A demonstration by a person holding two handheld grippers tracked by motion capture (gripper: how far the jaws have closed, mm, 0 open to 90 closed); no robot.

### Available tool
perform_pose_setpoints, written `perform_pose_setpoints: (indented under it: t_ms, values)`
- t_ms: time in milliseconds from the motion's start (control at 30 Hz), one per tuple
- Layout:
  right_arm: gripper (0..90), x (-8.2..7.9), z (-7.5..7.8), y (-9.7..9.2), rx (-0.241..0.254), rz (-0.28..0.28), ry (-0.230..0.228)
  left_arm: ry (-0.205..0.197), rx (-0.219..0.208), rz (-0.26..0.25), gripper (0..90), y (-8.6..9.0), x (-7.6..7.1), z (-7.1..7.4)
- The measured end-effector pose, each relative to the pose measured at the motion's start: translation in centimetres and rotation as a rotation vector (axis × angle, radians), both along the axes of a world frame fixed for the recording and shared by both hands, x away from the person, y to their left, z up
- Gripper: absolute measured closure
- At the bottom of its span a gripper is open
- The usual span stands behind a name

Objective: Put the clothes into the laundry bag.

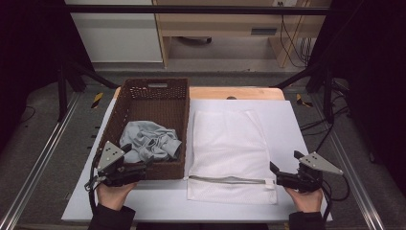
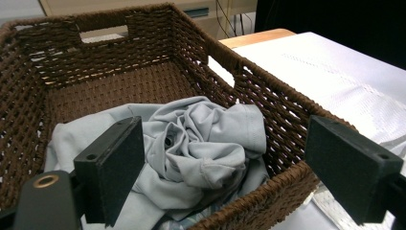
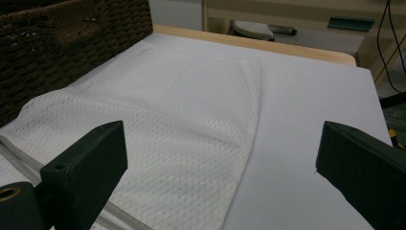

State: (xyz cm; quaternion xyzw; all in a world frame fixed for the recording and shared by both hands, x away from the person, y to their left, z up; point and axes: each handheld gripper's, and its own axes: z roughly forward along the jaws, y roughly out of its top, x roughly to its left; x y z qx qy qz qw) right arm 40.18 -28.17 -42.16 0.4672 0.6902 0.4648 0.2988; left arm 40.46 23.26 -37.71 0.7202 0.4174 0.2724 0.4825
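Observation:
A brown wicker basket [image 1: 149, 103] stands on the left of the white table top [image 1: 287, 124], with a crumpled grey garment [image 1: 149, 143] at its near end. To its right lies a flat white mesh bag [image 1: 227, 143], its zipper [image 1: 230, 180] along the near edge. My left gripper [image 1: 140, 168] is open at the basket's near wall; between its wide jaws I see the garment [image 2: 201, 143] inside the basket [image 2: 119, 62]. My right gripper [image 1: 286, 161] is open just right of the bag's near corner, looking over the mesh bag [image 3: 182, 134] with nothing between its jaws.
The wooden table edge [image 1: 239, 92] shows beyond the white top. Metal rails [image 1: 38, 158] run along both sides, and black frame poles [image 1: 191, 9] and cables [image 1: 335, 124] stand around the table. A cabinet [image 1: 215, 24] is behind it.

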Motion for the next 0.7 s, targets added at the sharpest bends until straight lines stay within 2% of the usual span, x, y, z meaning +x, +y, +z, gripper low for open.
perform_pose_setpoints:
  t_ms: [367,500,600,700]
  values:
    - [3.9,0.0,0.2,0.6,-0.007,0.006,0.002,-0.004,-0.013,-0.004,12.7,0.0,0.3,0.6]
    - [3.9,0.0,0.3,0.8,-0.006,0.009,-0.001,-0.004,-0.017,0.001,12.9,0.1,0.9,1.2]
    - [4.0,0.1,0.2,0.8,-0.010,0.010,0.006,-0.006,0.001,0.011,12.9,0.1,1.6,1.6]
    - [4.0,0.1,0.2,0.8,-0.010,0.009,0.008,-0.005,-0.013,0.017,12.9,0.3,2.1,1.9]
